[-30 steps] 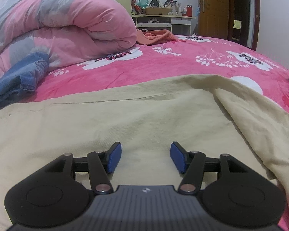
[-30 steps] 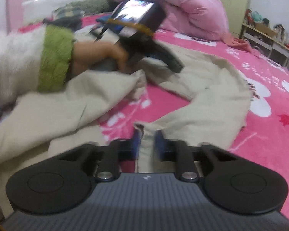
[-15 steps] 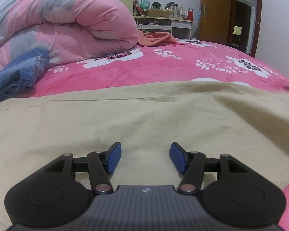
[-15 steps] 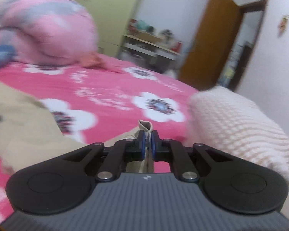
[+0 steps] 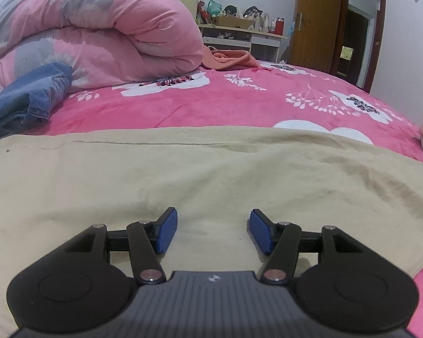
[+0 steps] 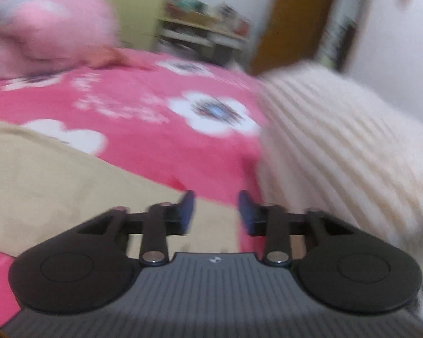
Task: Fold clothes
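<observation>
Spreading step: beige cotton garment (image 5: 183,174) lies flat on pink floral bedspread (image 5: 225,104); right gripper (image 6: 215,211) jaws opening, nothing between; left gripper (image 5: 213,229) released. Next, regrasp an edge.

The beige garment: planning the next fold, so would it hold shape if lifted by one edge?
Probably not. The beige garment lies limp with soft wrinkles, so it should droop. It looks thin, likely light, and may drag across the fuzzy pink bedspread.

You can see one tan cloth (image 5: 183,174), one big pink quilt (image 5: 93,33), one pair of blue jeans (image 5: 28,98), and one orange towel (image 5: 231,59).
</observation>
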The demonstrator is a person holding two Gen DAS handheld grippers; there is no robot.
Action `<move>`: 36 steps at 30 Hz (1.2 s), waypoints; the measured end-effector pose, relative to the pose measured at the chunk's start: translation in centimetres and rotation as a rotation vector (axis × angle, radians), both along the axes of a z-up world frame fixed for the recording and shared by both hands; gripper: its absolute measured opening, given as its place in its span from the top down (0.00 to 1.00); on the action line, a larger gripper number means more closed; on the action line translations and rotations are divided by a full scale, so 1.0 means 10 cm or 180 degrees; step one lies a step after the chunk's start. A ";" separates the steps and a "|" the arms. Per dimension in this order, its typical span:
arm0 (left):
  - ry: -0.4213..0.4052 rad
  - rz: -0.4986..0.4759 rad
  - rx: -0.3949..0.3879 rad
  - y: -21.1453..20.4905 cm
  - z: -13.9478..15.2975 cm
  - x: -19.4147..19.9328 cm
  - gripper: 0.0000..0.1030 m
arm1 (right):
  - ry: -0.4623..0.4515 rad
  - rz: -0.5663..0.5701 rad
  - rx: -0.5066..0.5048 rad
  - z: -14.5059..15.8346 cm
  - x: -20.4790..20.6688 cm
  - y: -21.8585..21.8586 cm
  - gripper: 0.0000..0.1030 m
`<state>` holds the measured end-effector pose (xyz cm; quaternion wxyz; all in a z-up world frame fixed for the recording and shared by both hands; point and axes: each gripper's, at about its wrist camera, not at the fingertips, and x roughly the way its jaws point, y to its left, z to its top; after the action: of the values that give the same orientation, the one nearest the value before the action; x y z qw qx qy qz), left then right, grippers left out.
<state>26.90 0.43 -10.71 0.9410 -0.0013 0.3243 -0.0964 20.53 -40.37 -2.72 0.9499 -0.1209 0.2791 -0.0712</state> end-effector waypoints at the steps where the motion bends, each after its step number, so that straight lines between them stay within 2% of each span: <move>1: 0.0002 -0.0006 -0.0026 0.01 0.00 0.00 0.42 | 0.0031 0.0198 -0.0013 0.00 0.10 0.08 0.55; 5: 0.0003 -0.0035 -0.0103 0.04 -0.01 0.00 0.39 | 0.0381 0.0916 0.0237 -0.13 0.68 0.27 0.50; 9: -0.0005 -0.0048 -0.0171 0.07 -0.02 0.00 0.38 | 0.0735 0.1230 0.0472 -0.34 1.32 0.36 0.50; 12: -0.0010 -0.0048 -0.0197 0.08 -0.02 -0.01 0.37 | 0.0891 0.1410 0.0573 -0.45 1.64 0.46 0.46; 14: -0.0012 -0.0047 -0.0208 0.08 -0.02 -0.01 0.37 | 0.1057 0.1469 0.0560 -0.54 1.67 0.57 0.45; 16: -0.0014 -0.0048 -0.0215 0.09 -0.02 -0.01 0.37 | 0.1114 0.1419 0.0416 -0.59 1.69 0.68 0.43; 18: -0.0015 -0.0047 -0.0221 0.09 -0.02 0.00 0.37 | 0.1129 0.1383 0.0393 -0.57 1.66 0.74 0.54; 19: -0.0015 -0.0047 -0.0224 0.09 -0.02 0.00 0.37 | 0.1129 0.1374 0.0354 -0.56 1.63 0.78 0.74; 20: -0.0015 -0.0046 -0.0227 0.09 -0.02 0.00 0.37 | 0.1119 0.1369 0.0267 -0.55 1.58 0.83 0.86; 22: -0.0016 -0.0043 -0.0243 0.10 -0.01 0.00 0.38 | 0.1085 0.1355 0.0062 -0.53 1.50 0.94 0.97; 25: -0.0019 -0.0038 -0.0254 0.10 -0.01 -0.01 0.38 | 0.0872 0.1339 -0.0377 -0.45 1.44 1.09 0.99; 29: -0.0020 -0.0037 -0.0248 0.10 -0.02 -0.01 0.38 | 0.0731 0.1305 -0.0736 -0.43 1.54 1.18 1.00; 32: -0.0020 -0.0036 -0.0261 0.11 -0.02 0.00 0.38 | 0.0796 0.1125 -0.1045 -0.64 1.71 1.20 1.00; 34: -0.0019 -0.0035 -0.0268 0.11 -0.02 -0.01 0.38 | 0.0877 0.0896 -0.0954 -0.77 1.85 1.05 1.00; 36: -0.0019 -0.0035 -0.0273 0.11 -0.02 -0.01 0.38 | 0.0772 0.0701 -0.0715 -0.71 1.88 0.84 1.00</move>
<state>26.80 1.55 -10.87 0.9405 -0.0396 0.3172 -0.1153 39.37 -31.94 -9.84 0.8919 -0.2636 0.3670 0.0174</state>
